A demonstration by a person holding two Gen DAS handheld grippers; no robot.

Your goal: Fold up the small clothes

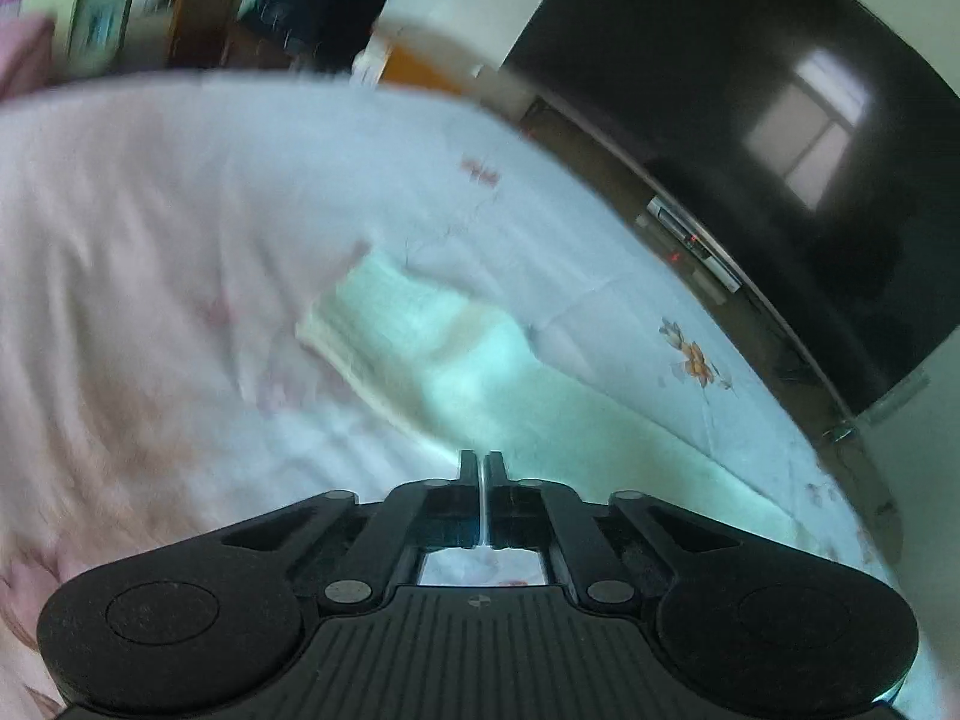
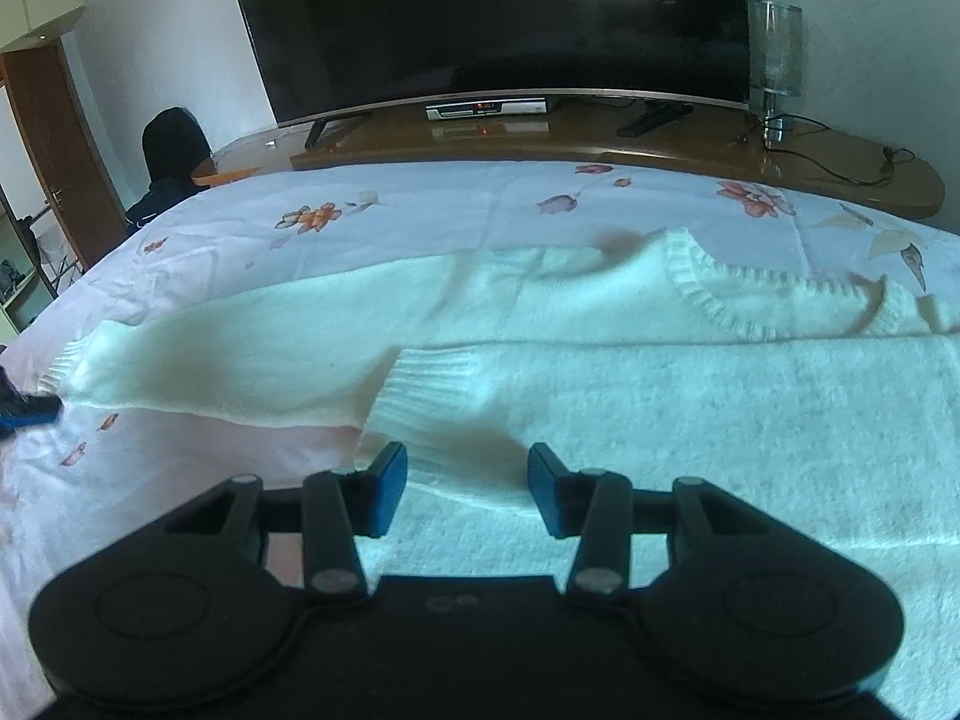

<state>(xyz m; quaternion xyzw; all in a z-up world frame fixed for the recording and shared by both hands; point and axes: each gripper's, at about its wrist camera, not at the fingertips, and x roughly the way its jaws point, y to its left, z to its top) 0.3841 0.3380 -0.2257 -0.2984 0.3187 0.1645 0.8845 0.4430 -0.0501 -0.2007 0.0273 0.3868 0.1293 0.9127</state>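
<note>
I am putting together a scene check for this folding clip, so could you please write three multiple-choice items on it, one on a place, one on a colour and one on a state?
1. Where does the sweater lie?
A. on the floral bedsheet
B. on the wooden TV stand
C. over a chair

2. What colour is the sweater?
A. dark blue
B. cream white
C. red

3. How do the right gripper's fingers stand?
A. pressed shut on a sleeve
B. shut with nothing between them
C. apart, above the sweater's ribbed edge

Answers:
1 A, the knit is spread across the flowered sheet in front of the television.
2 B, the whole knit shows pale cream in both views.
3 C, a clear gap shows between the two blue pads, with the knit lying beyond them.
</note>
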